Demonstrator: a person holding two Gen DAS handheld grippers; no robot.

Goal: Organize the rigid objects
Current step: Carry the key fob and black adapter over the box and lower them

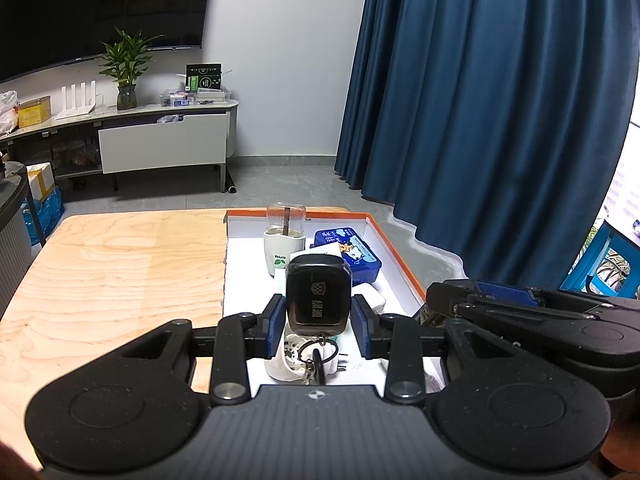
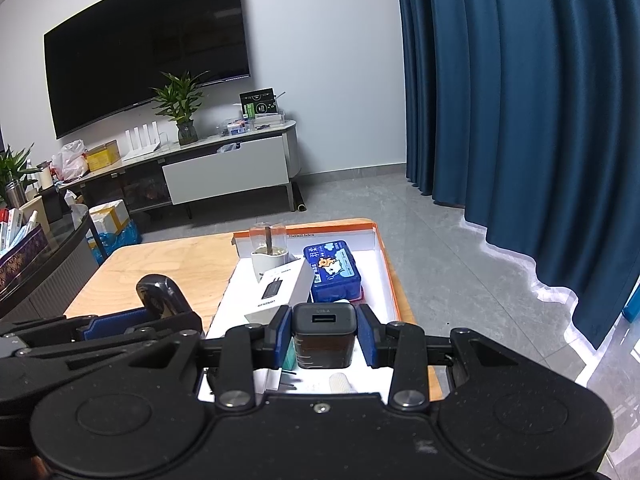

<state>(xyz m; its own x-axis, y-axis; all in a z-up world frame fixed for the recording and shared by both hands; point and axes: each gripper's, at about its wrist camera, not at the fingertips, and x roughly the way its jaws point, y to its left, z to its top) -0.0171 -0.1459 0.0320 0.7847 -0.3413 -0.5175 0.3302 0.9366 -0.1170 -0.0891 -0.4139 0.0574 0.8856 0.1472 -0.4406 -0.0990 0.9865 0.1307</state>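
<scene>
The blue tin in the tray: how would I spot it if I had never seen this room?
Start at the wooden table and find the white tray with the orange rim on its right side. The blue tin lies at the tray's far end, right of the white cup. It is the only blue box there, with a cartoon animal on its lid.

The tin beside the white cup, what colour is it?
Blue tin, with a cartoon picture on its lid; right wrist view shows it best.
</scene>
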